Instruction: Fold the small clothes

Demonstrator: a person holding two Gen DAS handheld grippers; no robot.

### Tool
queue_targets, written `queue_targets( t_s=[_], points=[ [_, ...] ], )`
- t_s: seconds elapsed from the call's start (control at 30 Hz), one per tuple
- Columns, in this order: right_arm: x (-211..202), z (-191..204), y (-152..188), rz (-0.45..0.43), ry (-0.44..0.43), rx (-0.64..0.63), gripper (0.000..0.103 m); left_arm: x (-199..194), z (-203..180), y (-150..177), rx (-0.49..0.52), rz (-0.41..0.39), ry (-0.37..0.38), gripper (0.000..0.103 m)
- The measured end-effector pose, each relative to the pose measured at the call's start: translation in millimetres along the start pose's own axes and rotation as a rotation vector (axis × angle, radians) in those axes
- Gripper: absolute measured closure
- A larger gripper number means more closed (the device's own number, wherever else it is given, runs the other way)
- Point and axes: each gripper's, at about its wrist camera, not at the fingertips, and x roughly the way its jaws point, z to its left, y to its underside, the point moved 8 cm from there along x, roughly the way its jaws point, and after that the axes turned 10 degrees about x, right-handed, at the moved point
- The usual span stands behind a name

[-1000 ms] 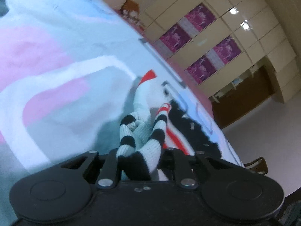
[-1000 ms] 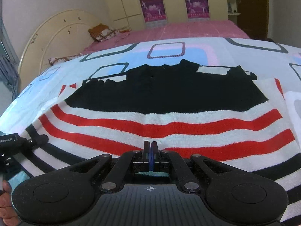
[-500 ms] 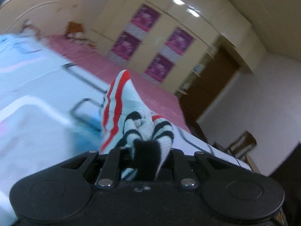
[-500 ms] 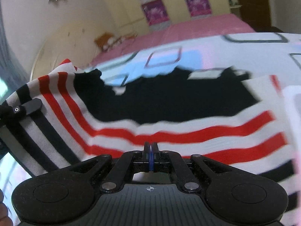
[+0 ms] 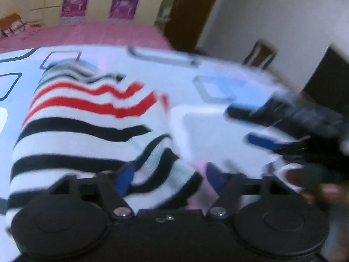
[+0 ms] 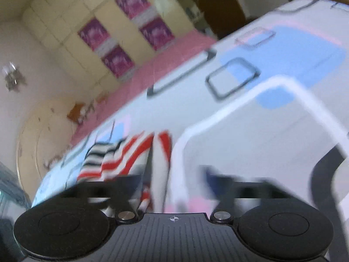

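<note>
While both tools open, striped sweater lies on the bed.
L wrist: left tool (image 5: pixel 169 175) jaws spreading, sweater (image 5: pixel 87 118) fold w/ black stripes between them, pads not pressing. R wrist: right tool (image 6: pixel 172 182) jaws spreading, blurred, over bedspread (image 6: pixel 250 135); sweater just left.

You're seeing a knit sweater (image 5: pixel 82 118), white w/ red & black stripes, lying bunched on the bedspread (image 5: pixel 165 69), one black-striped fold reaching toward the cam.
</note>
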Motion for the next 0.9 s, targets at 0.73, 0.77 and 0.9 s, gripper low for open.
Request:
queue_targets(
  t_s=[0.73,0.77,0.9],
  points=[
    [40.7,48.4,78.5,0.333,0.016,-0.024,0.082,-18.9,130.5,-4.2,0.049,0.034,-0.127,0.057],
    [38.4,49.9,82.1,0.320,0.019,-0.029,0.086,-20.3,132.1,-5.3,0.053,0.029,-0.113,0.058],
    [19.8,50.5,102.4,0.261,0.042,-0.059,0.088,-15.1,134.0,-1.2,0.108,0.049,-0.064,0.058]
  ],
)
